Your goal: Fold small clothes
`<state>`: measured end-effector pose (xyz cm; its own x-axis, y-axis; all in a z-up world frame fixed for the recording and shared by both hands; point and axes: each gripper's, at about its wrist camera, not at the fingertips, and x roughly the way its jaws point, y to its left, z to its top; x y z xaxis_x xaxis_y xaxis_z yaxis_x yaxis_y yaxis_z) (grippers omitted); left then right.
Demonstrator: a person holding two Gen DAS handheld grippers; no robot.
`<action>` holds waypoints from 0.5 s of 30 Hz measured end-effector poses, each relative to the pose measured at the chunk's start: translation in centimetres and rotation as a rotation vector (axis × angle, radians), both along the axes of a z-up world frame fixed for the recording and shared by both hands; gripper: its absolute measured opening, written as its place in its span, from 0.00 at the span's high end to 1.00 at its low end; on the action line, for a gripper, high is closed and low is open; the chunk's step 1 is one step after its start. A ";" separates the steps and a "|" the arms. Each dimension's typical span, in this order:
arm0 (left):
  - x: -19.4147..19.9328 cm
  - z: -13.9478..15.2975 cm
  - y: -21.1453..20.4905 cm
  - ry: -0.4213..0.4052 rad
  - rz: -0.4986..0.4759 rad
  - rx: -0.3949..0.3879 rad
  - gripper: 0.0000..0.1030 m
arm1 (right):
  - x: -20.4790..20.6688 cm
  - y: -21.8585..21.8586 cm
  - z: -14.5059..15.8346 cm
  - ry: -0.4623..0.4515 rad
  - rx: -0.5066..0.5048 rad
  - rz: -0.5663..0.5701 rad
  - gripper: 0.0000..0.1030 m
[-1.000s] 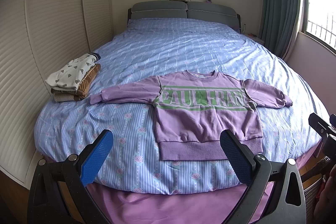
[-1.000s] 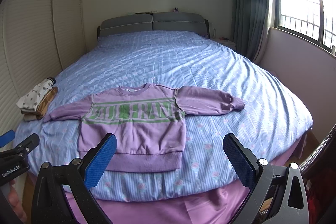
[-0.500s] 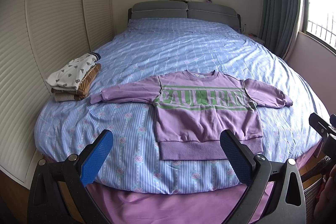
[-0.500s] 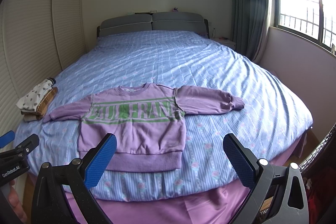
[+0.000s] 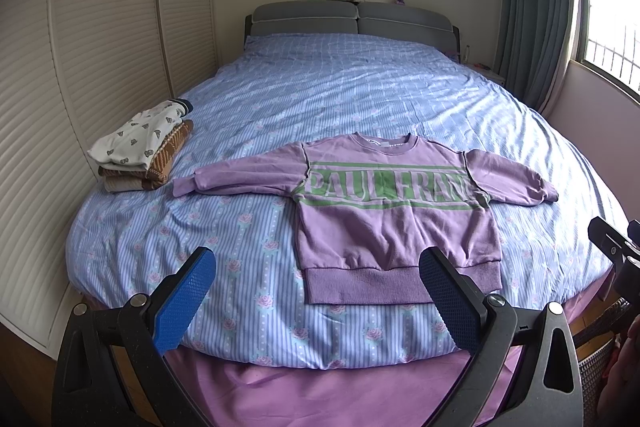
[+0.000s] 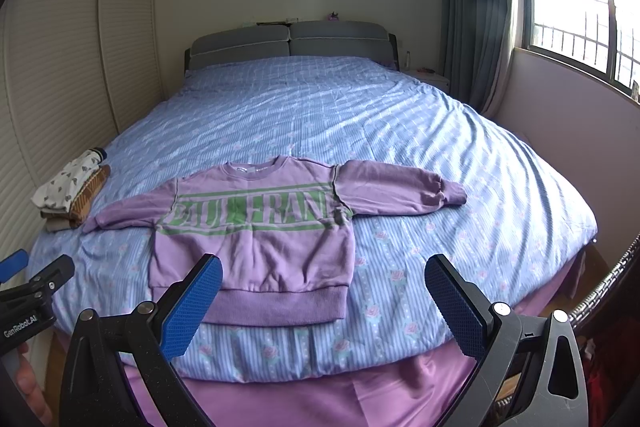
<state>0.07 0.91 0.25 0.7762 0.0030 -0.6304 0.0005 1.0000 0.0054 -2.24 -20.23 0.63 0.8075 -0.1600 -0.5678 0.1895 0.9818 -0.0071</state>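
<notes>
The purple sweatshirt (image 5: 396, 211) is spread flat, sleeves out, at the centre of the frame on the bed (image 5: 340, 95). Both the left gripper (image 5: 320, 301) and the right gripper (image 6: 322, 307) are held wide apart, empty, at the bottom edge. A sleeve cuff is best pinched first and folded across the chest, with the body kept smooth.

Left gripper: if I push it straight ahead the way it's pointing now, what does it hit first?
Most likely the purple sweatshirt, probably near its ribbed hem. The left gripper is open and empty, aimed across the foot of the bed where the sweatshirt lies flat. Depth is unclear, so it might meet the striped cover first.
</notes>
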 end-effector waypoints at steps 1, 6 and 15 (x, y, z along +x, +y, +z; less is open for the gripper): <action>0.0 0.0 0.0 0.000 -0.001 0.000 0.00 | 0.0 0.0 0.0 0.000 0.000 0.000 0.01; 0.0 0.0 0.0 0.000 0.000 0.000 0.00 | 0.0 0.0 0.0 0.001 0.000 0.001 0.01; -0.2 -0.4 1.1 0.000 0.007 0.002 0.00 | -0.2 0.1 -0.2 -0.002 0.003 0.002 0.01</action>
